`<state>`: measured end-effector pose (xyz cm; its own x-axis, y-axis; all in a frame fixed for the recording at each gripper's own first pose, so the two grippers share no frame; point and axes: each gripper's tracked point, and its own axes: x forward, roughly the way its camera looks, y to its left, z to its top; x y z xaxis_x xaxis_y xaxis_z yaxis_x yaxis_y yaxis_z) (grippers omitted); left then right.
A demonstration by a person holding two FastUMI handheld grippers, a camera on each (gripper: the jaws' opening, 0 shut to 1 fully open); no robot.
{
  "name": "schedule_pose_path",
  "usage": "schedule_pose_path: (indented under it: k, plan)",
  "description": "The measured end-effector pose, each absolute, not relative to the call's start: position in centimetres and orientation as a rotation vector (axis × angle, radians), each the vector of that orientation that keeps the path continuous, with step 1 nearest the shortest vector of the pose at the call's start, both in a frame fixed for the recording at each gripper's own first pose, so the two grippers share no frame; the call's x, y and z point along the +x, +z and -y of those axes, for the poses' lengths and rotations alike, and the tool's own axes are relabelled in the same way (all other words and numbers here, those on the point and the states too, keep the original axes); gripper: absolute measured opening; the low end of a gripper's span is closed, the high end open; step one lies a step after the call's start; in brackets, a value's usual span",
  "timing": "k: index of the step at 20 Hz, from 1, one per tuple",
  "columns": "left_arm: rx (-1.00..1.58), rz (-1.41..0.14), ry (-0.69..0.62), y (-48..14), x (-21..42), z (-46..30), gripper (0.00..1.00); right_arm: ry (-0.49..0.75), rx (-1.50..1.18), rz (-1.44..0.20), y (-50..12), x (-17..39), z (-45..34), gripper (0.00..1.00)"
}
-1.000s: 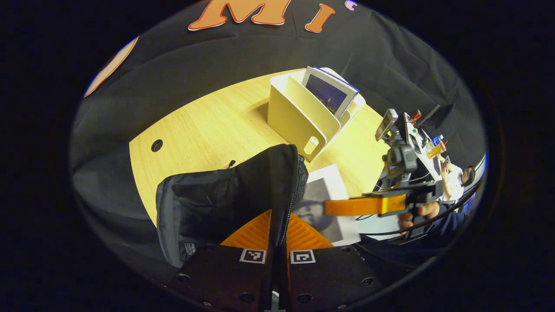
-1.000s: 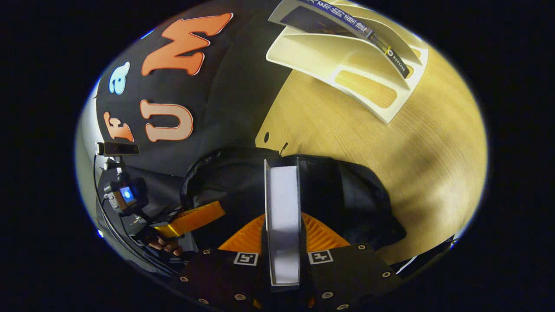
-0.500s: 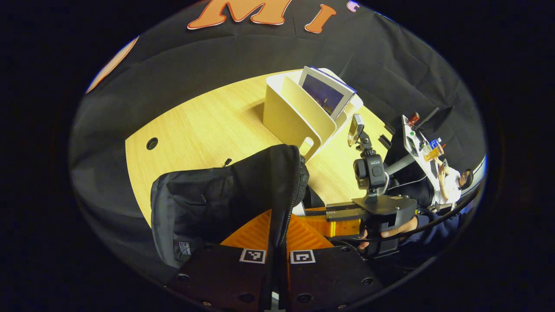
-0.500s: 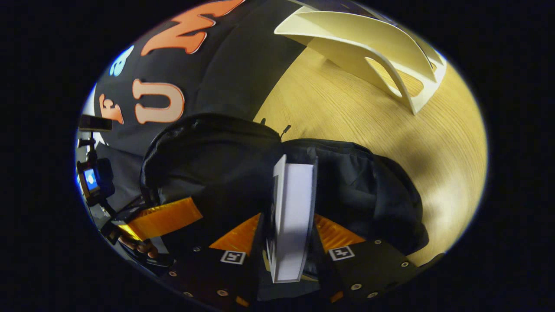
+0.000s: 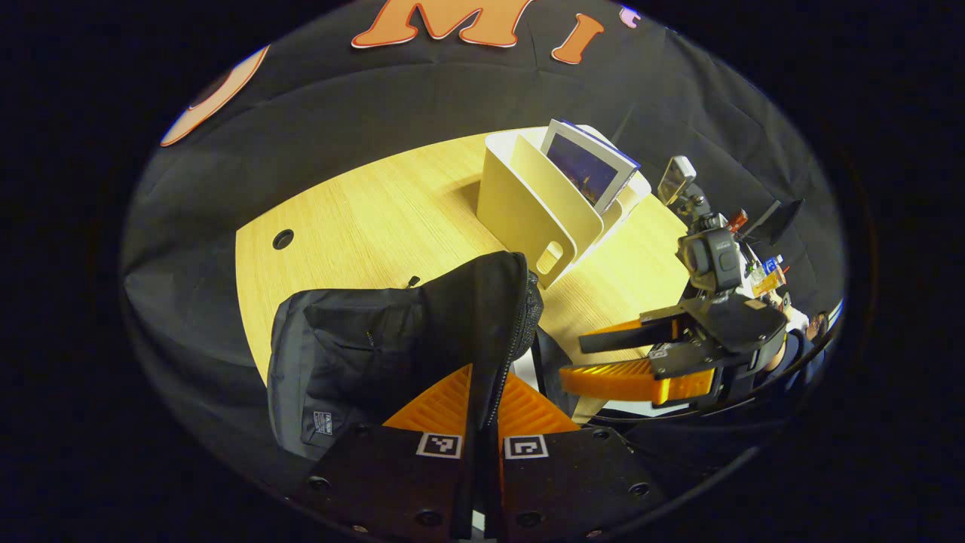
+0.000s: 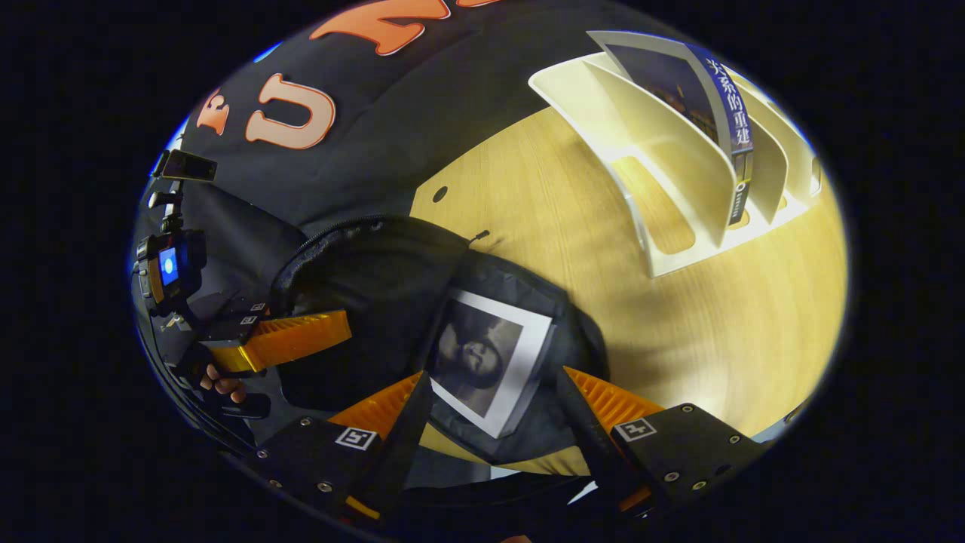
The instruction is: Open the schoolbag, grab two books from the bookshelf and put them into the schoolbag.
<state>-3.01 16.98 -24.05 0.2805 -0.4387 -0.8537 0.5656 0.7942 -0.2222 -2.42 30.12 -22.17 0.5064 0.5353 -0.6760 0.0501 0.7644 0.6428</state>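
While my left tool (image 5: 482,392) pinches the zipper edge of the soft black fabric schoolbag (image 5: 392,347), holding its limp flap up, my right tool (image 6: 490,403) stands with its fingers spread and nothing between them. Just ahead of the right tool, one white-bordered book with a grey portrait cover (image 6: 486,362) lies in the bag's mouth, touching neither finger.

One more book with a dark blue cover (image 6: 697,90) leans in the cream plastic slotted bookshelf (image 6: 678,196), well ahead of the right tool across the pale wooden surface (image 6: 603,302). So I count two books, one bag, one shelf, two tools.

I judge the bag will sag shut if I let the flap go: it is floppy and light, so the zipper rim is the right place to hold. The shelf book looks stiff, slim and fairly light, with a glossy cover that may slip; I would take it by its free upper edge or spine, fingers on both covers.
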Motion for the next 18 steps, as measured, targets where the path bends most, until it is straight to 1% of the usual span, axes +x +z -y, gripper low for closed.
schedule_pose_path:
  k: [8,12,15,18]
  plan:
    - [0.14,-1.101,-0.64,-24.5,-3.1,-16.6,0.07,0.305,0.475,-1.087,-20.1,-3.5,-23.4,0.98]
    - [0.129,-1.113,-0.625,-25.1,-3.0,-16.4,0.06,0.286,0.389,-1.126,-18.3,-3.2,-19.4,0.98]
    - [0.121,-1.123,-0.617,-25.6,-2.8,-16.1,0.07,0.306,0.352,-1.119,-16.5,-1.5,-17.2,0.99]
    - [0.113,-1.136,-0.613,-26.0,-2.6,-16.0,0.06,0.288,0.292,-1.118,-14.8,0.7,-14.1,0.99]
